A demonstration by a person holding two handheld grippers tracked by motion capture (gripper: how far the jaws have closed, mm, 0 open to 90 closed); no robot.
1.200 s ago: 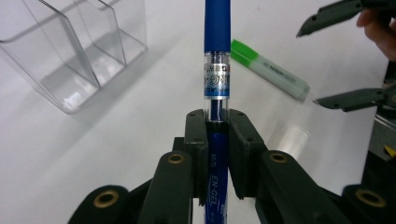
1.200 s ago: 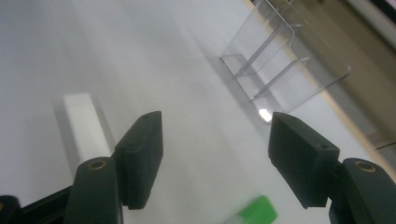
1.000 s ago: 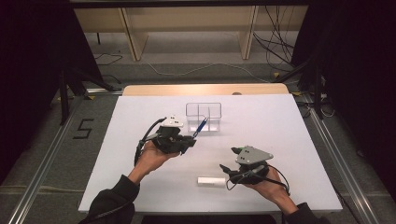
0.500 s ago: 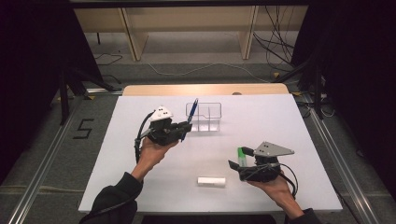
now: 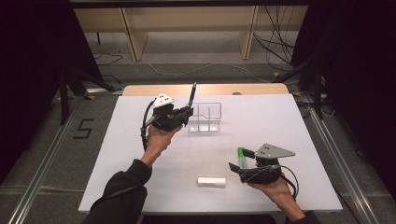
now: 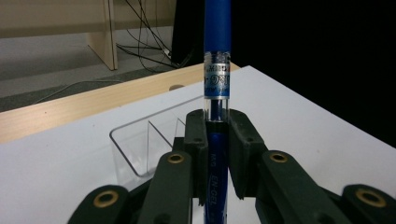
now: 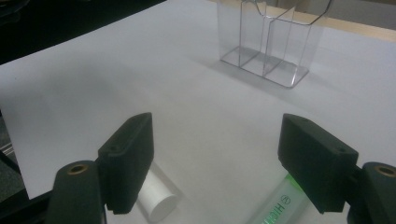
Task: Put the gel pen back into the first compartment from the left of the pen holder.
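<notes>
left claw (image 5: 187,113) clenched on blue pen (image 5: 191,95) — upright for organizer (image 5: 205,116) near far edge | right claw (image 5: 235,166) released — astride green highlighter (image 5: 241,156)

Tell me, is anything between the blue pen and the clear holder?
Nothing visible. The left gripper holds the pen upright at the holder's left edge, and the compartments look empty. The highlighter and white cylinder lie nearer the person, by the right gripper.

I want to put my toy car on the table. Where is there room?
Room: the far right, beyond the clear holder, and the near left, beside the sleeve. Crowded: the near middle, with the white stick, green marker and right gripper.
</notes>
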